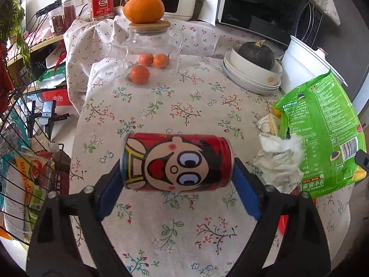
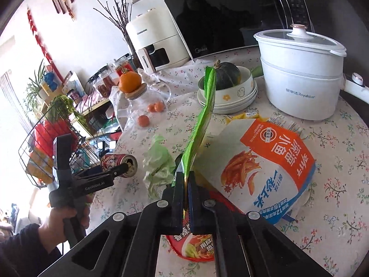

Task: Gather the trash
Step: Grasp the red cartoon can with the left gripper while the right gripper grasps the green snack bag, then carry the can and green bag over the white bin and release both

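Both hands are loaded at once. The left gripper (image 1: 177, 173) has its jaws set wide across the ends of the red drink can (image 1: 177, 161), which hangs sideways above the counter (image 1: 184, 106). Over on the right, the right gripper (image 2: 186, 184) has its jaws pinched tight on the bottom edge of the green snack bag (image 2: 203, 120), which stands up edge-on above the cloth.

So two pieces of trash are lifted, and by the look of it nothing has been dropped anywhere yet; no bin shows in either view. Plenty is left: crumpled tissue (image 1: 279, 159) just beside the can, an orange-and-white snack pouch (image 2: 269, 166), and a red noodle wrapper (image 2: 193, 247) under the right jaws.

As for containers, the white bowl (image 2: 233, 92) on its stacked plates holds a dark green squash (image 2: 227, 75). The glass jar (image 1: 152, 46) carries a big orange (image 1: 144, 7) on its lid. A wire basket (image 2: 46, 143) off the counter's edge holds packets.
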{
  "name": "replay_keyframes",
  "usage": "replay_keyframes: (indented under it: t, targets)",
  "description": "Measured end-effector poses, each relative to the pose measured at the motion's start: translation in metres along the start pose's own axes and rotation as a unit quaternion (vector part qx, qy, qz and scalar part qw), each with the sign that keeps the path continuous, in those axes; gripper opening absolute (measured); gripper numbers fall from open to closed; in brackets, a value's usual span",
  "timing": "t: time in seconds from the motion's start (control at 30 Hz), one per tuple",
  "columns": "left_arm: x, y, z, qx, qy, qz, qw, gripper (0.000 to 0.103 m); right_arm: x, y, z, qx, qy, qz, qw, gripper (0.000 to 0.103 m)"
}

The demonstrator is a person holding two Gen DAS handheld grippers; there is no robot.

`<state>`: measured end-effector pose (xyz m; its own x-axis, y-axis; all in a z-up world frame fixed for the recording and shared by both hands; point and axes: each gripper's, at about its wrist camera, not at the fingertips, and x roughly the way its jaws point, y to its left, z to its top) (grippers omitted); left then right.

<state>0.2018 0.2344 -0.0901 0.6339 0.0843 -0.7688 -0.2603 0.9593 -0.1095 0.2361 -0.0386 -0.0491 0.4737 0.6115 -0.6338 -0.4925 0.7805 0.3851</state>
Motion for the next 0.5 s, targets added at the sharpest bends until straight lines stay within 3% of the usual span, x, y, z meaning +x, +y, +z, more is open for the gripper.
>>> replay_keyframes:
  t: [0.17,0.5]
  targets:
    - [-0.026,-0.014,-0.002,0.001,-0.014,-0.022,0.9997,0.088,-0.040,-0.006,0.000,0.007,-0.028,0.001,1.000,0.003]
    - [-0.069,-0.076,-0.014,0.053,-0.038,-0.086,0.9941,0.088,-0.120,-0.022,-0.013,0.006,-0.058,-0.027,0.998,0.003]
